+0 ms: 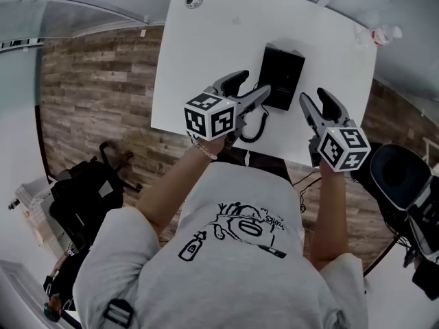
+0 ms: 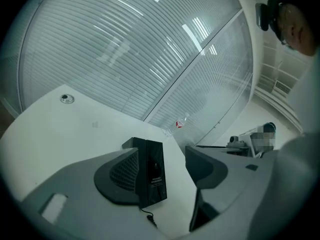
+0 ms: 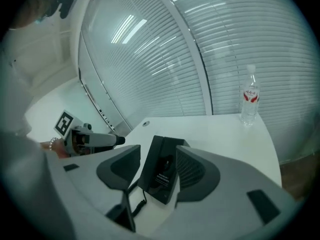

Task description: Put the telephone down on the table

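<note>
Two claws: left claw [image 1: 252,84] and right claw [image 1: 313,96], each held in a hand above the near half of the surface [image 1: 206,53].
Telephone [image 1: 281,77]: black, lay flat on the white surface, right of its middle; neither claw touched it.
Cord [image 1: 254,127]: black, coiled, ran from the telephone's near end toward the near edge.
Left claw state: released; jaws stood apart with nothing gripped; hung over the telephone's near left corner.
Right claw state: released; jaws stood apart with nothing gripped; hung just beside the telephone's near right corner.
Bottle [image 1: 383,34]: clear, red label, at the far right corner, well apart from the telephone.
</note>
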`<act>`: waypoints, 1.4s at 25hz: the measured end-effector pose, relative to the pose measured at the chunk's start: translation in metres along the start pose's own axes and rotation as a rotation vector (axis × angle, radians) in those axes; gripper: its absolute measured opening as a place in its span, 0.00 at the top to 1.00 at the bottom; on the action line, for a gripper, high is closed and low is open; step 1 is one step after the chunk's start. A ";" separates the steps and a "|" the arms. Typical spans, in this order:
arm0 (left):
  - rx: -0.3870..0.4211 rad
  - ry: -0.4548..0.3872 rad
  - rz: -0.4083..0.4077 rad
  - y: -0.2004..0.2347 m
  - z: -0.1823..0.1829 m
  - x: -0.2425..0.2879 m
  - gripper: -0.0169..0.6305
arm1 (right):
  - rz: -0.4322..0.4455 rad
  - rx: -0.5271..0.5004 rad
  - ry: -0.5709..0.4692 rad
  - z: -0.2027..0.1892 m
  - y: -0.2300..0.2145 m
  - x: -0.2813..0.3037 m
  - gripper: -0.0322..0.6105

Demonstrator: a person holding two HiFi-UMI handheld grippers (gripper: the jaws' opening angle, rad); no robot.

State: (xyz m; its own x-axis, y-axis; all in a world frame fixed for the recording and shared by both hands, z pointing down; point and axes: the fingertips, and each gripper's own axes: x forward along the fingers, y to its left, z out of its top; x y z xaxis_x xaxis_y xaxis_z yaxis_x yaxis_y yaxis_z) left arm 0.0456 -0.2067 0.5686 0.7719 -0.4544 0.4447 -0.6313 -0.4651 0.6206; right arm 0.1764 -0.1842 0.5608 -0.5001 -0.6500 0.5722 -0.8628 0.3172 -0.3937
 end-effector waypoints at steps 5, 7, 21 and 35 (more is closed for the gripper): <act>0.022 -0.067 -0.014 -0.018 0.027 -0.008 0.69 | -0.003 -0.062 -0.066 0.033 0.004 -0.016 0.70; 0.043 -0.091 -0.023 -0.028 0.036 -0.017 0.75 | -0.005 -0.088 -0.089 0.042 0.012 -0.024 0.72; 0.262 -0.237 -0.059 -0.112 0.098 -0.082 0.87 | -0.025 -0.252 -0.253 0.109 0.082 -0.094 0.78; 0.392 -0.420 -0.078 -0.182 0.140 -0.144 0.89 | 0.002 -0.360 -0.403 0.153 0.147 -0.155 0.80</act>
State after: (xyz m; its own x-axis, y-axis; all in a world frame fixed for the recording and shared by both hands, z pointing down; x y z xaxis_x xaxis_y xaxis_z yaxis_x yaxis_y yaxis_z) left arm 0.0391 -0.1626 0.3014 0.7714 -0.6331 0.0633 -0.6166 -0.7194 0.3198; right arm 0.1381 -0.1428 0.3043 -0.4943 -0.8403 0.2227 -0.8684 0.4890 -0.0824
